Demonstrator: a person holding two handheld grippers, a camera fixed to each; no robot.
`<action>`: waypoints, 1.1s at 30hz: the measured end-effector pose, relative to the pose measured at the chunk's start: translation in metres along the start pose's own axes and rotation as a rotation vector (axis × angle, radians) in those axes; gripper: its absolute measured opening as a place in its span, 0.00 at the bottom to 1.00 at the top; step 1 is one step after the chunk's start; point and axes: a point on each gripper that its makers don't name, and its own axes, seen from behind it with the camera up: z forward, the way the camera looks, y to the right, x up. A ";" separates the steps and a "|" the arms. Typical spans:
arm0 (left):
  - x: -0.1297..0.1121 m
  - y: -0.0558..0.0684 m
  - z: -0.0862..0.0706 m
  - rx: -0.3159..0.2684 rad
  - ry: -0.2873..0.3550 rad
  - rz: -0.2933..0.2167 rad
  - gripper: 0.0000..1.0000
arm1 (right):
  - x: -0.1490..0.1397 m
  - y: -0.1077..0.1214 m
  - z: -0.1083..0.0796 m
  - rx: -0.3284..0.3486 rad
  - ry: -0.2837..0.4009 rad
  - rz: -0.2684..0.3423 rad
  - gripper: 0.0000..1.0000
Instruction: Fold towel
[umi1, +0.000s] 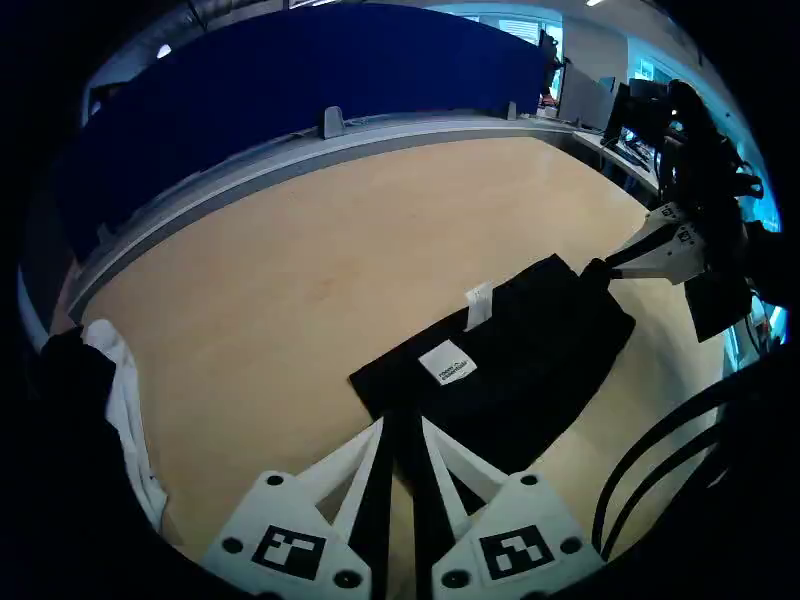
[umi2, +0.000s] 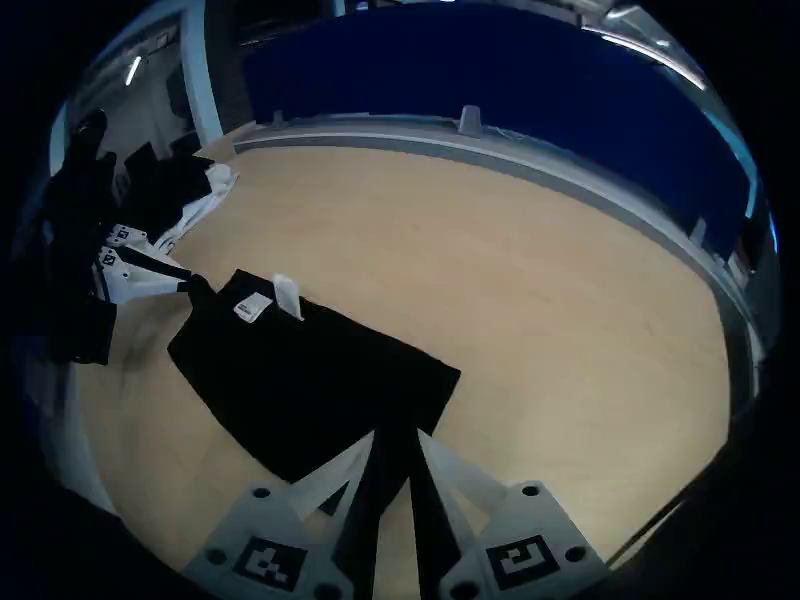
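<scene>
A black towel (umi1: 530, 340) lies flat on a wooden desk (umi1: 300, 250), my left tongs (umi1: 405, 428) and right tongs (umi2: 395, 438) each pinching an opposite end of it; either thin hold could slip as I lift, dropping an end and leaving a crooked fold.

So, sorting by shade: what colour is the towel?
Black towel, with white tags; clearest in the right gripper view.
</scene>
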 end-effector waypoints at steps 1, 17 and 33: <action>0.001 -0.002 0.002 0.006 0.001 0.002 0.11 | 0.001 0.002 0.002 -0.005 0.001 0.006 0.16; 0.005 -0.017 0.014 0.056 0.005 0.021 0.56 | 0.005 0.020 0.012 -0.072 0.029 0.011 0.73; -0.001 -0.024 -0.004 0.079 0.018 -0.012 0.99 | -0.001 0.015 0.005 -0.064 0.037 0.016 1.00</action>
